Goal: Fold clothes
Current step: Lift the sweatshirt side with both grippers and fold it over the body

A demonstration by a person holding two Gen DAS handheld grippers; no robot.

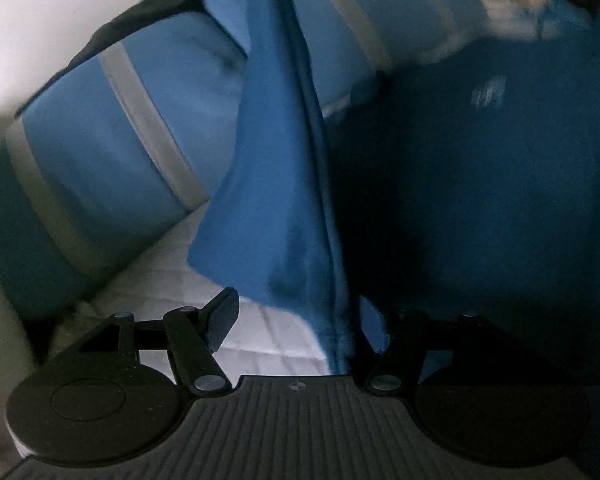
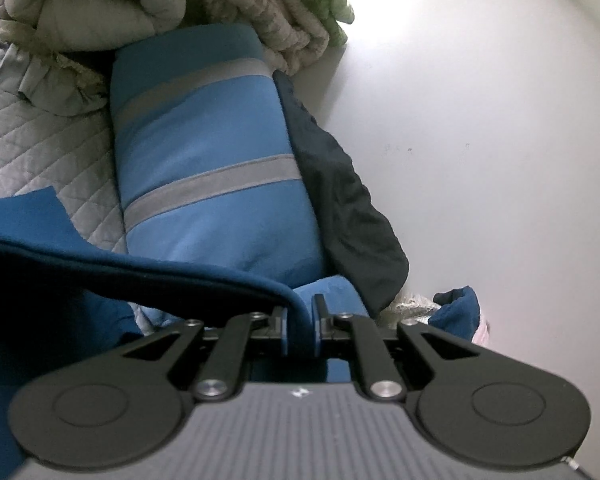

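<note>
A blue garment [image 1: 268, 200] hangs as a long fold in the left wrist view. Its lower edge drops between the jaws of my left gripper [image 1: 300, 324], close against the right finger; the jaws stand wide apart. The garment's darker body, with a small pale logo [image 1: 488, 96], fills the right side in shadow. In the right wrist view my right gripper [image 2: 300, 324] is shut on a thick hem of the same blue garment [image 2: 140, 268], which stretches off to the left.
A blue bolster pillow with grey stripes [image 2: 212, 160] lies along the quilted bed cover [image 2: 40, 140]; it also shows as the pillow [image 1: 112, 140]. A dark garment [image 2: 340, 200] is wedged between it and the white wall [image 2: 480, 120]. Rolled blankets [image 2: 100, 0] sit behind.
</note>
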